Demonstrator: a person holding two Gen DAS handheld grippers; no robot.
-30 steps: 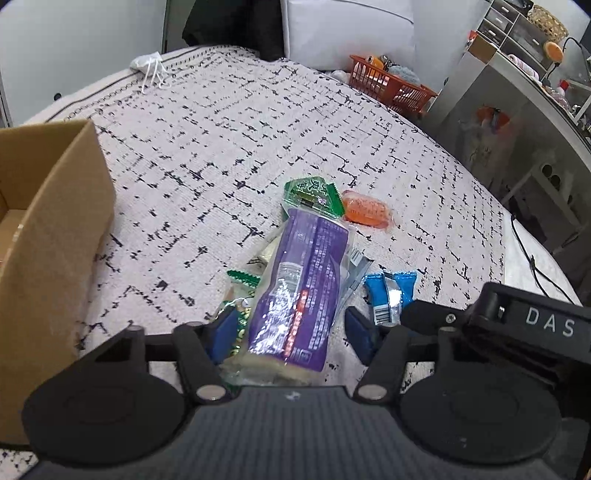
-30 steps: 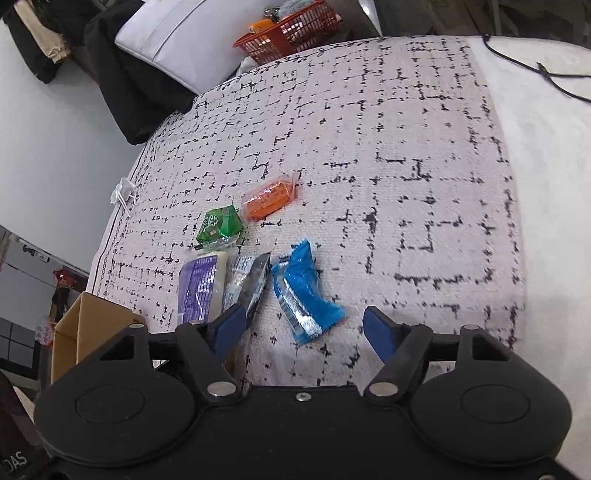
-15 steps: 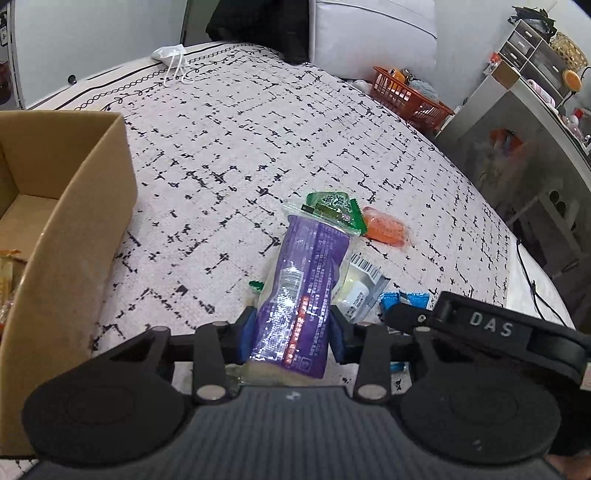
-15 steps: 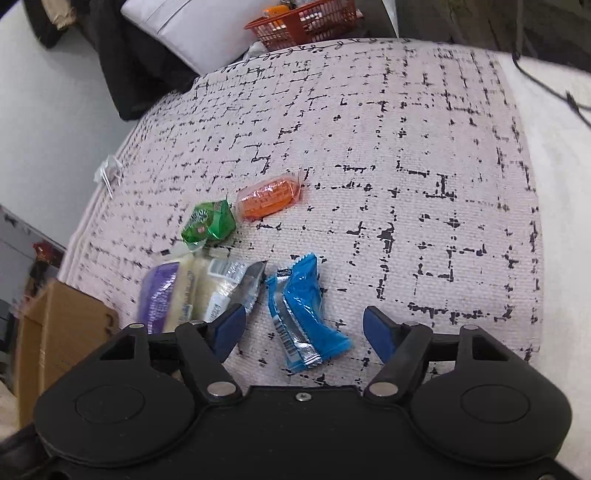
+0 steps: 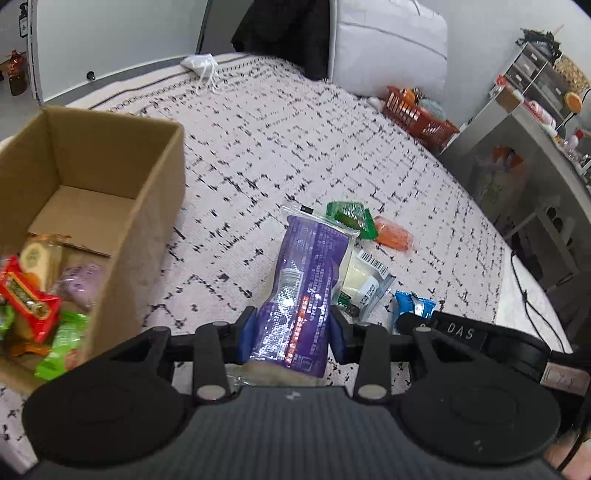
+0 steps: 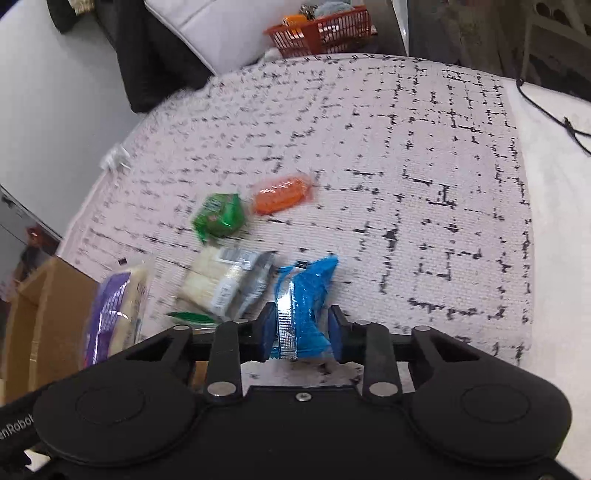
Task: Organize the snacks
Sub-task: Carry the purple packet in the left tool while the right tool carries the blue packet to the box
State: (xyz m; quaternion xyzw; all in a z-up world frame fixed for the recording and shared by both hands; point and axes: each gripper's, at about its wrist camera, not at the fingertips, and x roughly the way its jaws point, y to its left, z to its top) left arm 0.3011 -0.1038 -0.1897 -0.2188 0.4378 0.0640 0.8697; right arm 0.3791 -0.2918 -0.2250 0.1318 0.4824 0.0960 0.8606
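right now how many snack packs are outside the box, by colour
purple: 1, purple pack in the left claw
blue: 1, blue pack in the right claw
green: 1, green pack on the bedspread
orange: 1, orange pack
clear and silver: 1, clear pack
total: 5

We see a bed [image 5: 295, 155] covered by a pale spread with broken black lines. At its far end a white pillow [image 5: 388, 44] leans beside a dark garment [image 5: 284, 33], and a red plastic basket [image 5: 417, 114] sits near them. A small white pouch with strings [image 5: 199, 62] lies by the far edge. A grey shelf unit [image 5: 517, 155] stands beside the bed, and a black cable [image 6: 554, 114] trails over the bed's plain white edge.
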